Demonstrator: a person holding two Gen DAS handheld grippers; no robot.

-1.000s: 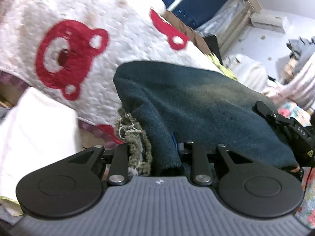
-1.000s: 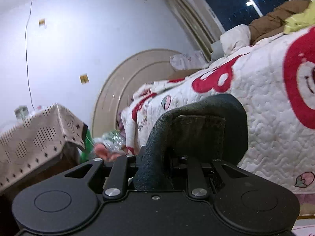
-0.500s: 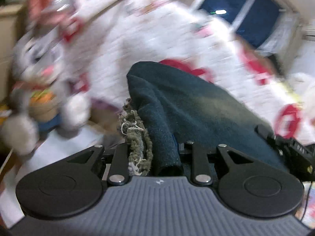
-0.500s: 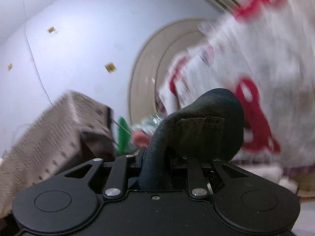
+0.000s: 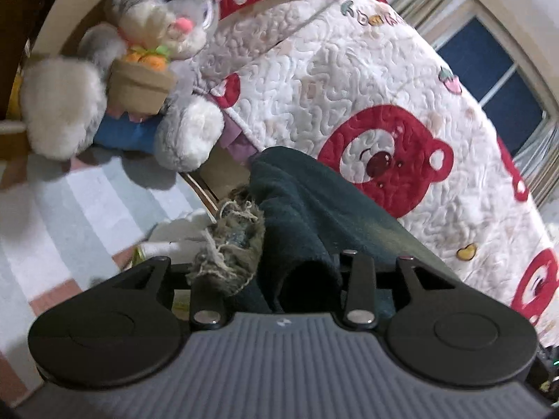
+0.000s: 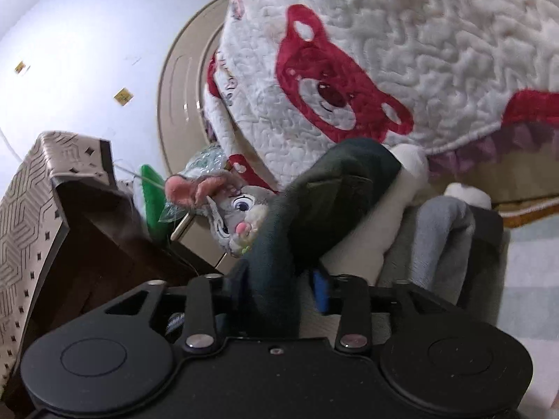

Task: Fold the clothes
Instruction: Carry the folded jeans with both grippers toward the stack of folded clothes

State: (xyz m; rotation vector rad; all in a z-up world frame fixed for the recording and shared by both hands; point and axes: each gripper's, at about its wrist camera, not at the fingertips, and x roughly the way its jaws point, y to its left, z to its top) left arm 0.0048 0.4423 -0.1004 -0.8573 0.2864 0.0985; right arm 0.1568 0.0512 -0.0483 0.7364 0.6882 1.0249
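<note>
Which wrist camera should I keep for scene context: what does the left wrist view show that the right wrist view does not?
Only the left wrist view shows the dark window and the garment's frayed hem. Only the right wrist view shows the patterned cloth over a piece of furniture and a grey garment lying beside a white one. Both share the dark garment in the foreground, the bear-print quilt behind it and the plush rabbit.
</note>
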